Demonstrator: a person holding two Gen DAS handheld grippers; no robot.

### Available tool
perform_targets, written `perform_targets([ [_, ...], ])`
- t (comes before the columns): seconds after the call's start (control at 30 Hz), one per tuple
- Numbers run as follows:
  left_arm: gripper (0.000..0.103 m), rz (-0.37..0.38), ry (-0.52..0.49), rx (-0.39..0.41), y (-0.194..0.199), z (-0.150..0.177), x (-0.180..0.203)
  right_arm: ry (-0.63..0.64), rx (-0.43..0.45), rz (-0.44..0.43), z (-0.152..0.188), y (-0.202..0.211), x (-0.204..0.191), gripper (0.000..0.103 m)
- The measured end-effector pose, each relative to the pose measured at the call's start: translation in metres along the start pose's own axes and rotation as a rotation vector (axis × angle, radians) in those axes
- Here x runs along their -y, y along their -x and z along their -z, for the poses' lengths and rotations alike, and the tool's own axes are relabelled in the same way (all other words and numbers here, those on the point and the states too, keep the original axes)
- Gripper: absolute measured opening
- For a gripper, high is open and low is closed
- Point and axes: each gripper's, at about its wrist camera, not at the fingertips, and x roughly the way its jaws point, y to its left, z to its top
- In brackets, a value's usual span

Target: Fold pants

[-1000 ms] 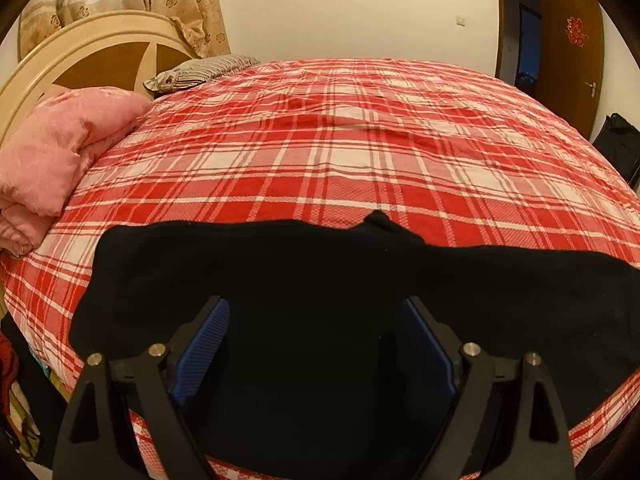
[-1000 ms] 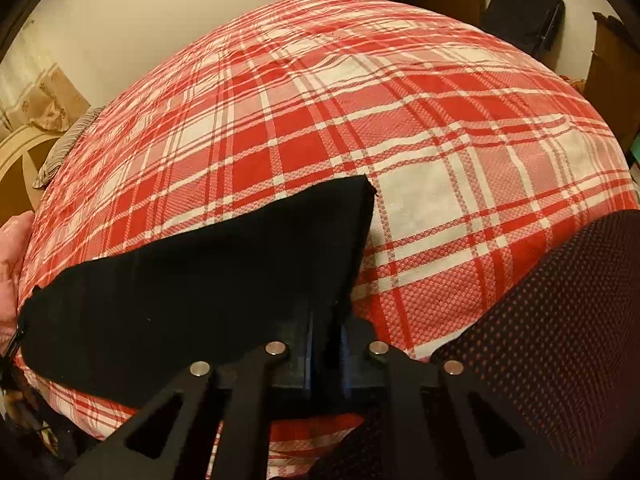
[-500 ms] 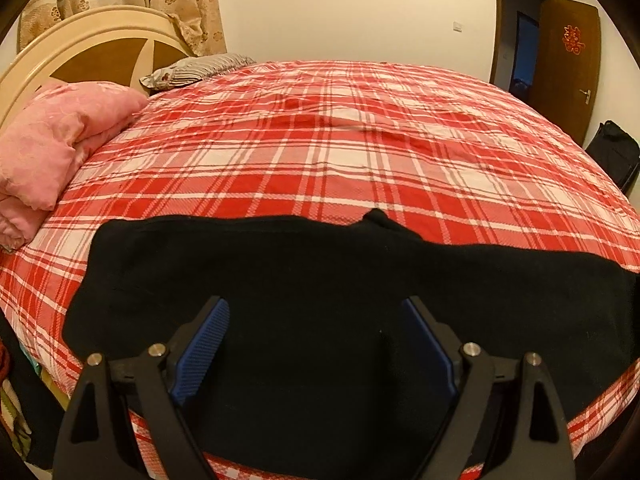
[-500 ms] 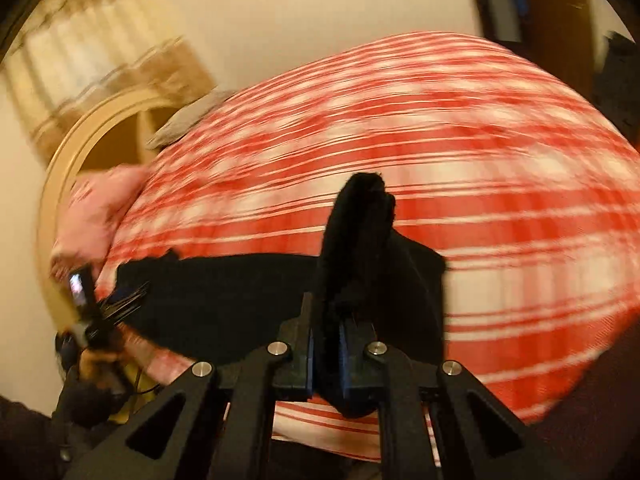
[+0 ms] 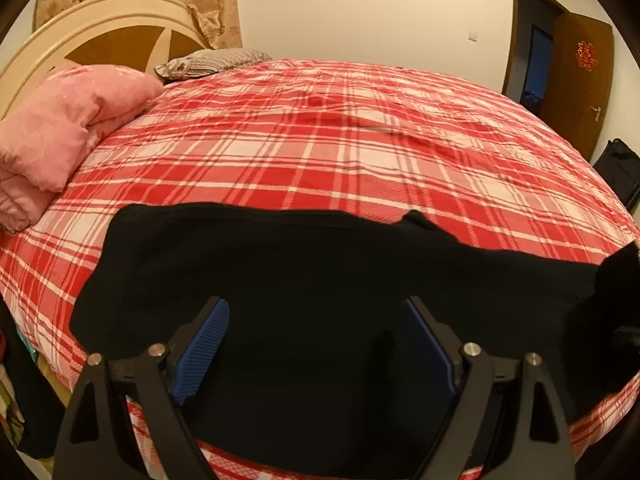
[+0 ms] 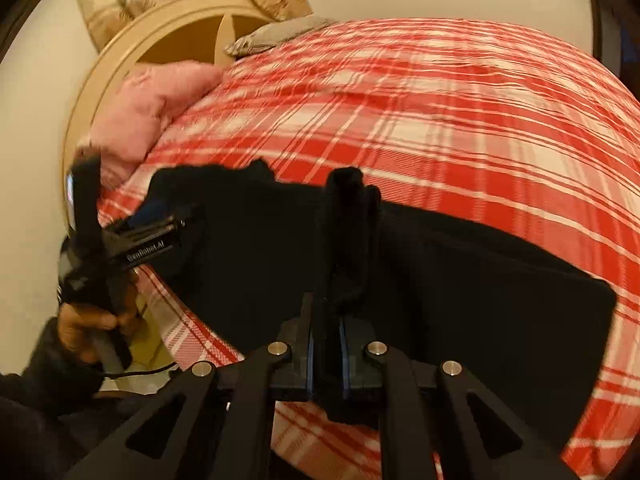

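Observation:
Black pants (image 5: 304, 280) lie lengthwise along the near edge of a bed with a red plaid sheet (image 5: 340, 152). My left gripper (image 5: 316, 340) hovers open over the middle of the cloth, blue pads wide apart and nothing between them. In the right wrist view my right gripper (image 6: 326, 356) is shut on a bunched end of the pants (image 6: 346, 240), lifted off the bed and sticking up between the fingers. The rest of the pants (image 6: 460, 280) lie flat below. The left gripper (image 6: 156, 232) shows at the left of that view, held by a hand (image 6: 84, 320).
A pink quilt (image 5: 52, 132) is piled at the bed's left by the cream headboard (image 5: 92, 36), with a grey striped pillow (image 5: 212, 62) behind. A brown door (image 5: 576, 80) and a black bag (image 5: 620, 172) stand at the right. Wide plaid sheet lies beyond the pants.
My right gripper has lifted the pants end off the bed and carried it leftward, toward the left gripper. The left gripper stayed open over the cloth, shifting only slightly.

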Motion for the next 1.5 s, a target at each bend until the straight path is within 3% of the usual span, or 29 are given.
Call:
perform_targets([
  [0.13,0.090,0.000,0.010,-0.015,-0.005,0.002,-0.006,0.059,0.021,0.108,0.003,-0.022,-0.016,0.014],
  [0.2,0.090,0.003,0.013,-0.023,-0.008,0.003,-0.008,0.050,0.018,0.134,0.004,-0.032,-0.019,0.024],
  [0.27,0.090,0.004,0.015,-0.026,-0.009,0.003,-0.011,0.052,0.058,0.138,0.007,-0.036,-0.028,0.046],
  [0.33,0.090,0.002,0.017,-0.028,-0.009,0.003,-0.013,0.111,0.102,0.163,0.011,-0.038,-0.045,0.058],
  [0.37,0.090,0.000,0.017,-0.029,-0.010,0.003,-0.013,0.156,0.117,0.179,0.014,-0.040,-0.055,0.058],
  [0.43,0.090,-0.003,0.017,-0.028,-0.010,0.003,-0.015,0.233,0.147,0.167,0.020,-0.042,-0.073,0.058],
  [0.47,0.090,-0.006,0.015,-0.027,-0.009,0.003,-0.015,0.258,0.160,0.118,0.022,-0.039,-0.081,0.058],
  [0.57,0.090,-0.013,0.006,-0.022,-0.007,0.001,-0.014,0.307,0.210,-0.126,0.027,-0.019,-0.092,0.058],
  [0.67,0.090,-0.008,-0.023,-0.007,-0.003,-0.001,-0.008,0.252,0.301,-0.149,0.023,0.009,-0.075,0.058],
  [0.73,0.090,-0.004,-0.058,0.014,0.003,-0.003,0.001,0.132,0.349,-0.101,0.020,0.027,-0.043,0.057],
  [0.87,0.090,0.059,-0.125,0.070,0.017,-0.012,0.028,-0.139,0.430,0.121,0.030,0.062,0.044,0.047],
  [0.9,0.090,0.080,-0.138,0.077,0.020,-0.013,0.036,-0.219,0.432,0.203,0.038,0.070,0.071,0.044],
  [0.97,0.090,0.136,-0.172,0.086,0.025,-0.016,0.057,-0.312,0.420,0.279,0.047,0.080,0.105,0.029],
  [1.03,0.090,0.178,-0.214,0.093,0.029,-0.017,0.080,-0.362,0.413,0.317,0.054,0.085,0.128,0.025],
  [1.2,0.090,0.215,-0.311,0.110,0.035,-0.006,0.129,-0.340,0.347,0.359,0.044,0.063,0.146,0.024],
  [1.27,0.090,0.229,-0.321,0.077,0.030,-0.001,0.138,-0.376,0.297,0.365,0.042,0.047,0.157,0.024],
  [1.5,0.091,0.203,-0.359,-0.006,0.010,0.020,0.152,-0.369,0.327,0.373,0.037,0.040,0.161,0.024],
])
